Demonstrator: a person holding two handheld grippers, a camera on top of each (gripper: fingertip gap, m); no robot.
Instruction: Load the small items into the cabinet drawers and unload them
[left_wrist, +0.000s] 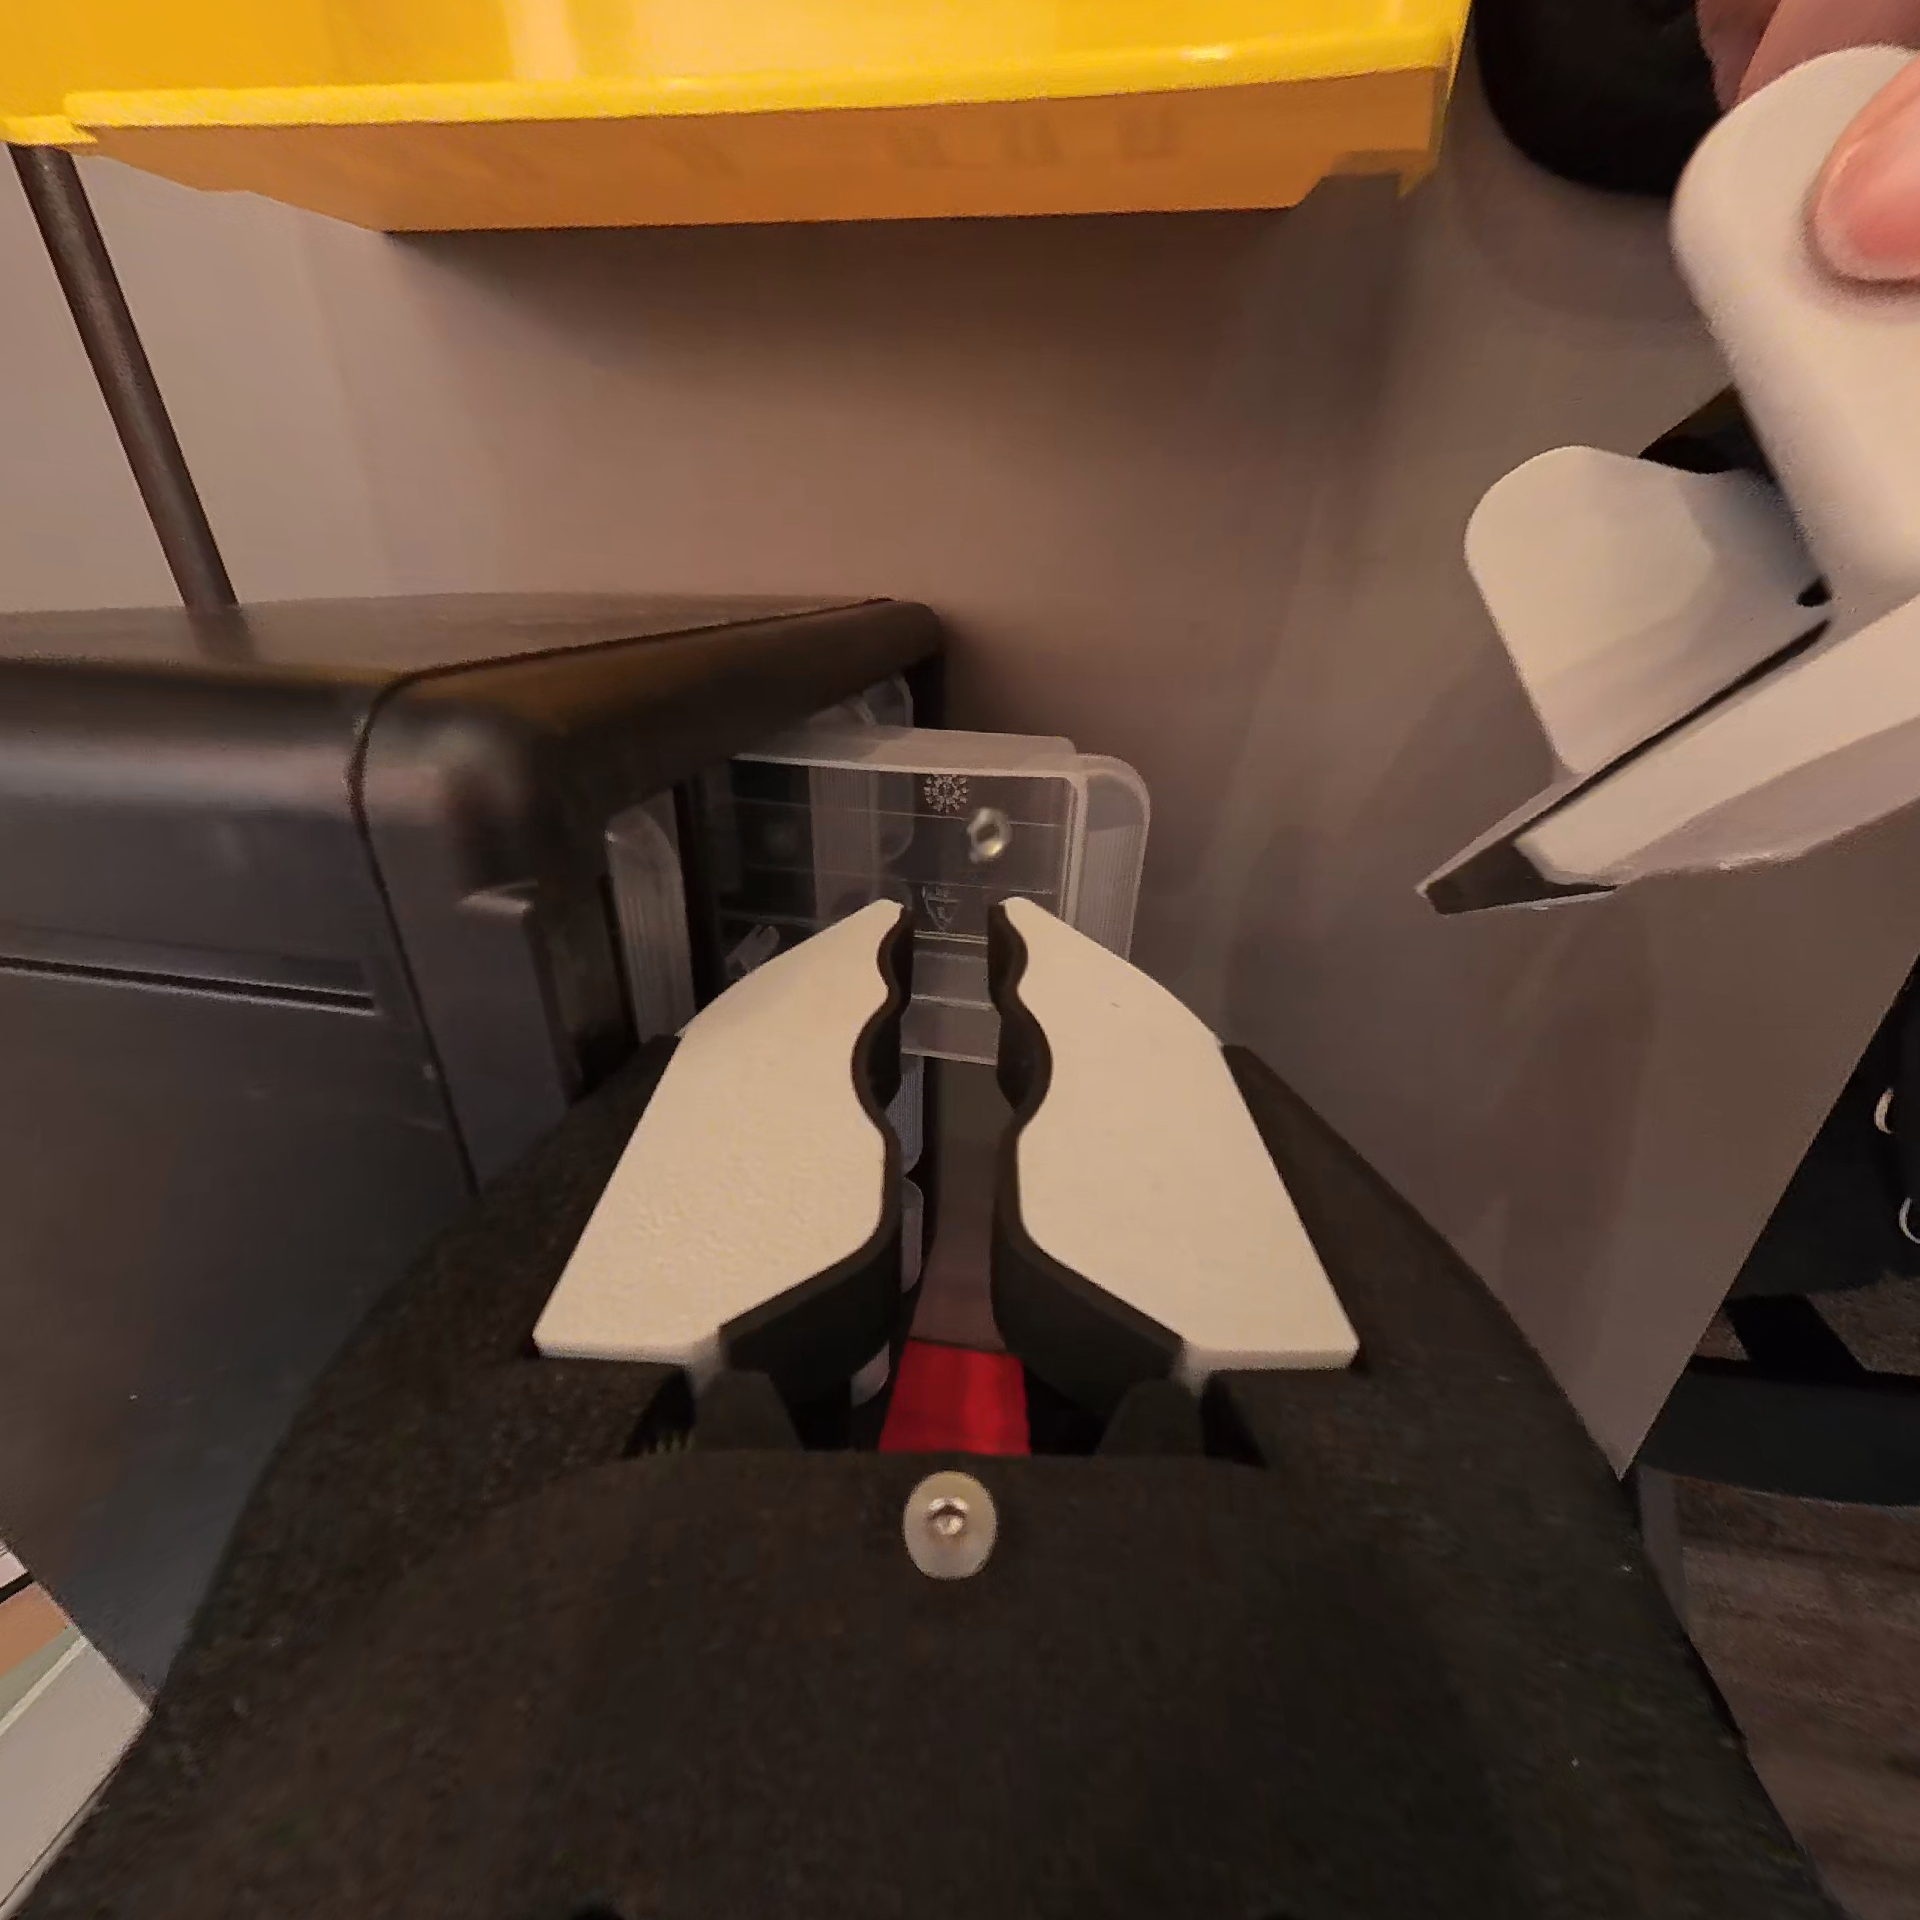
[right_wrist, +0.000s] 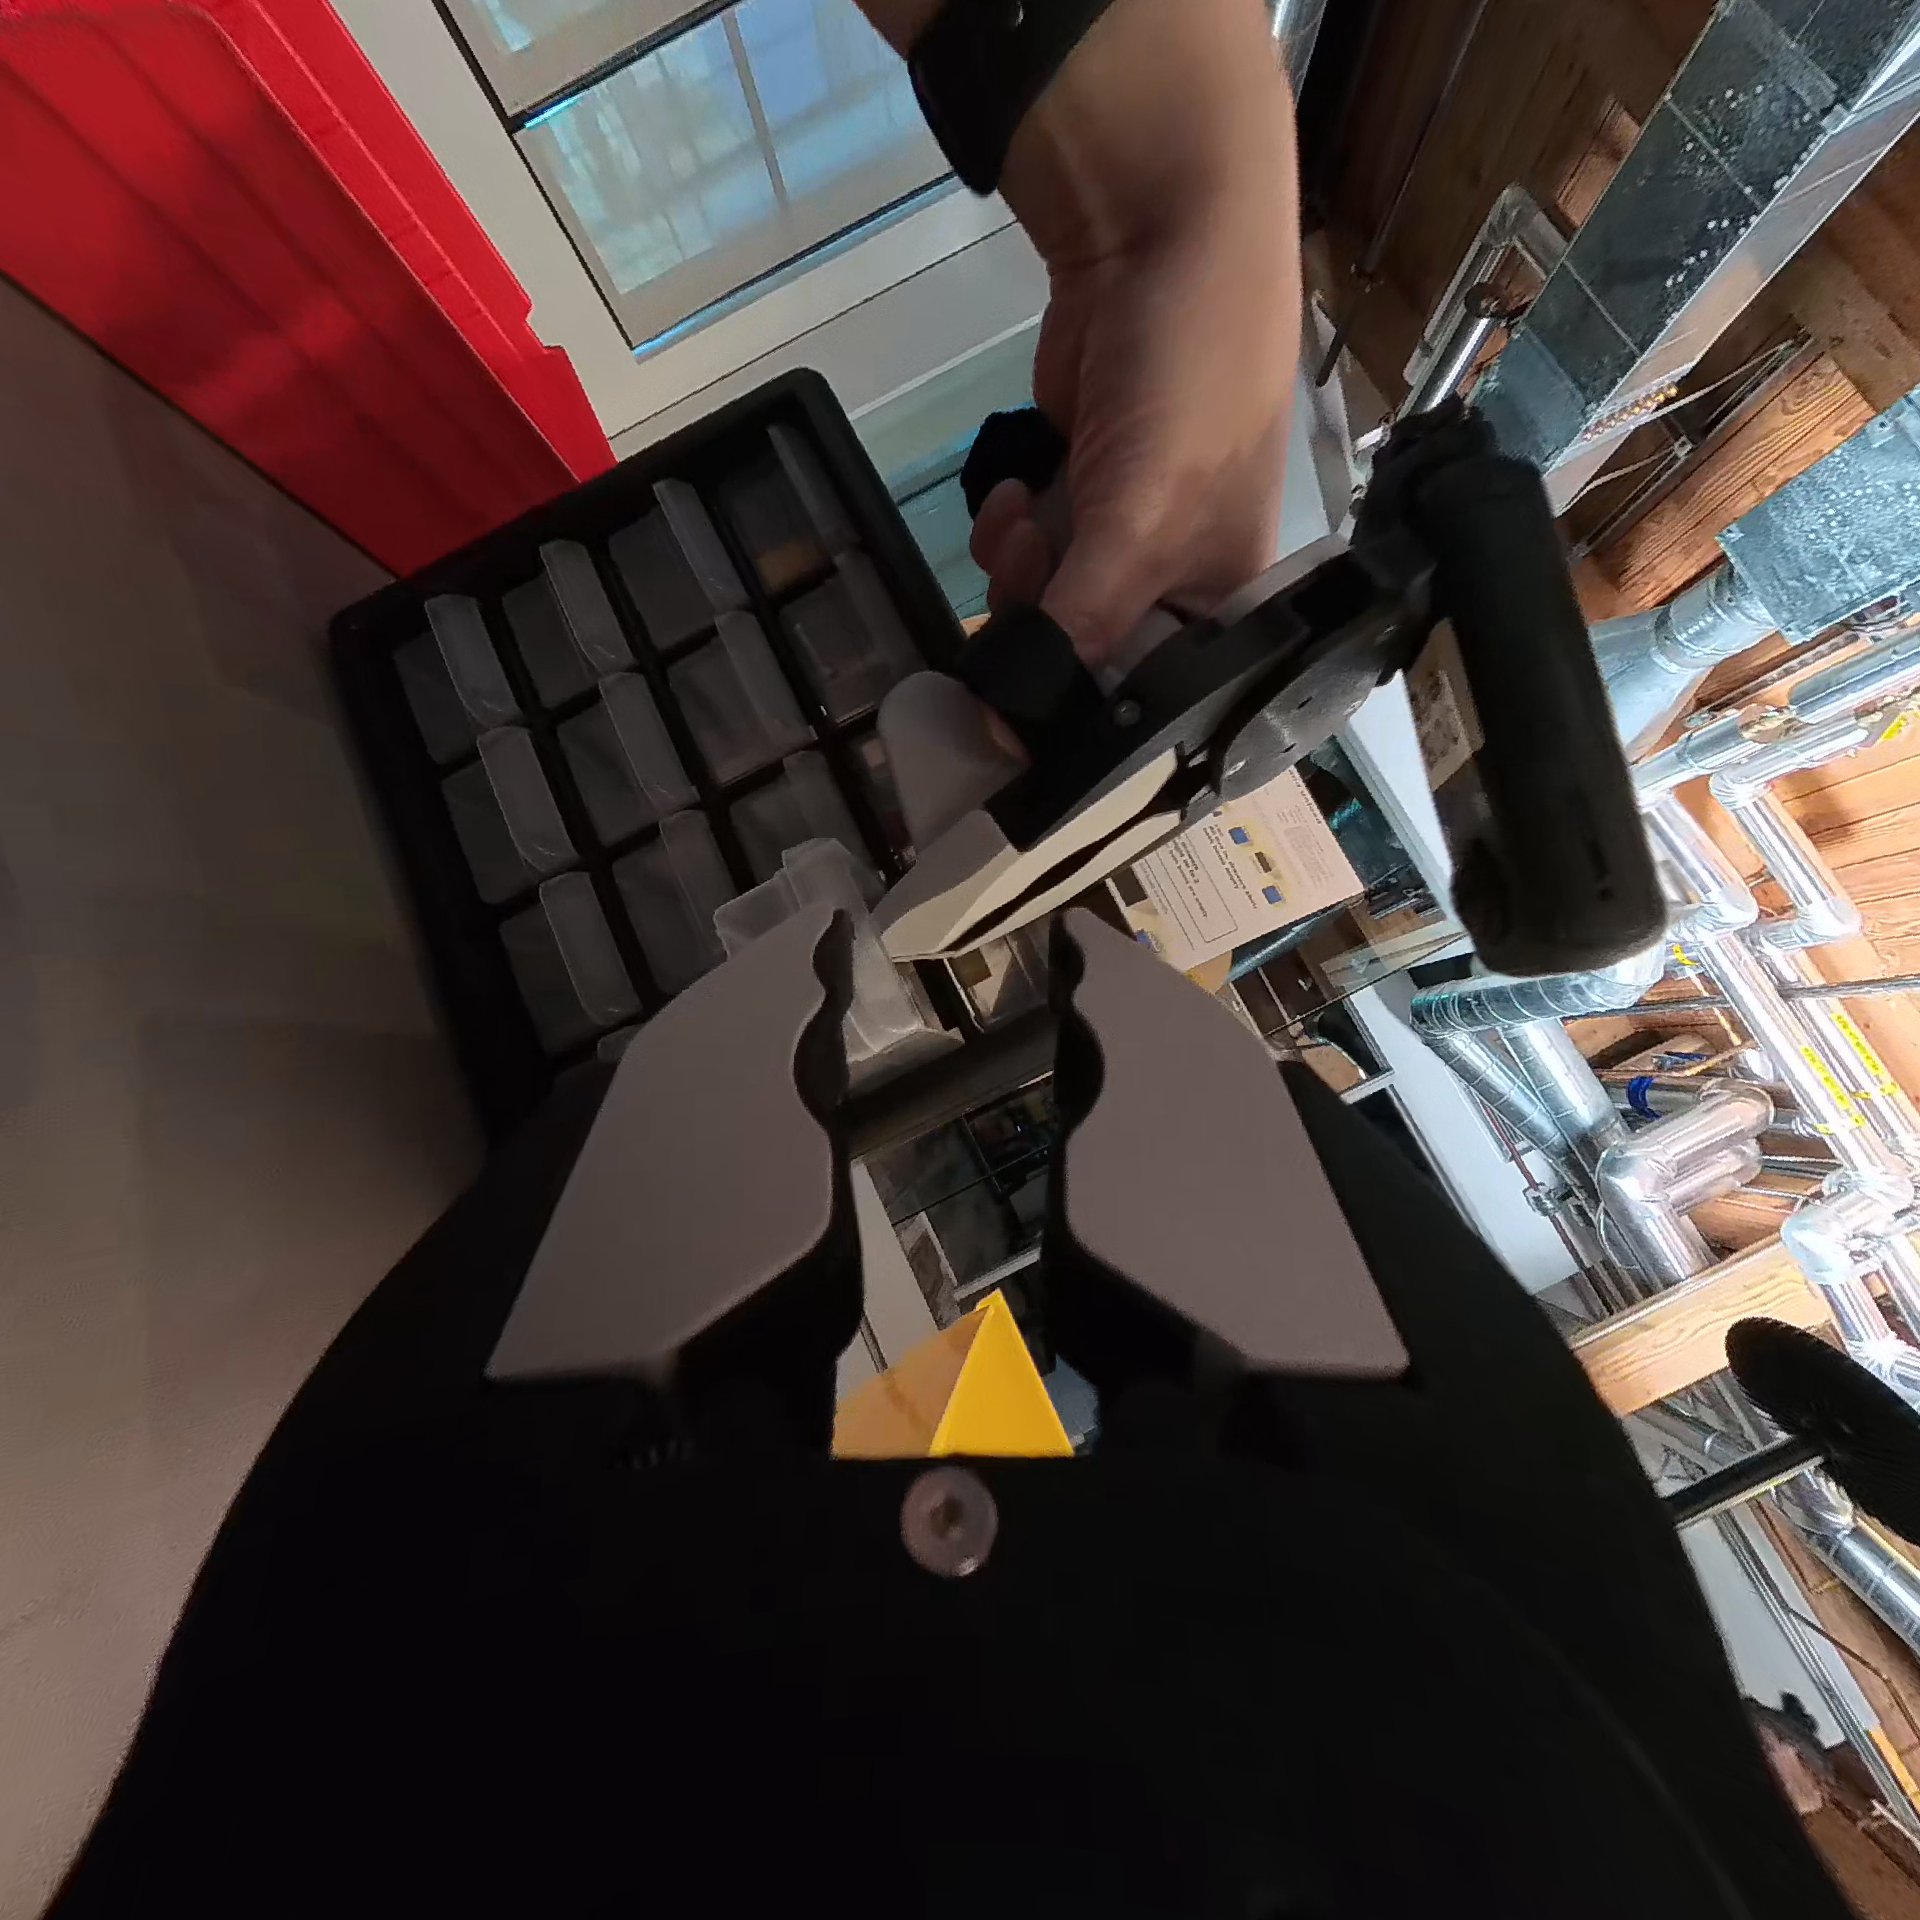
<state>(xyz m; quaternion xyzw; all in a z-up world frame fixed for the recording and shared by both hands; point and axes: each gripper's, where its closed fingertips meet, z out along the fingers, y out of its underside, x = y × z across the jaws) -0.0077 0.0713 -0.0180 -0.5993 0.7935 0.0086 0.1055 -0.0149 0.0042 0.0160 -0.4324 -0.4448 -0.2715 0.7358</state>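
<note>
While your left hand-held gripper (left_wrist: 948, 925) pinches the front tab of the clear drawer (left_wrist: 997, 821), keep the pull straight along the drawer's own slide, so it does not bind in the black cabinet (left_wrist: 436, 727). The jaws stand nearly together, closed on that clear tab, and the drawer sticks partly out of the cabinet's front at the end of its row. A small nut (left_wrist: 982, 834) seems to show through the clear plastic, so I judge this drawer is loaded; draw it out slowly so the item does not skitter.

Your right hand-held gripper (right_wrist: 951, 940) is wide open and holds nothing, hovering just beside the same drawer (right_wrist: 821, 894). Bring it in only once the drawer is steady, and keep clear of the left hand-held gripper's tips (right_wrist: 935, 935), which sit close by. The yellow bin (left_wrist: 727, 114) hangs above the cabinet, the red bin (right_wrist: 239, 239) beside it.
</note>
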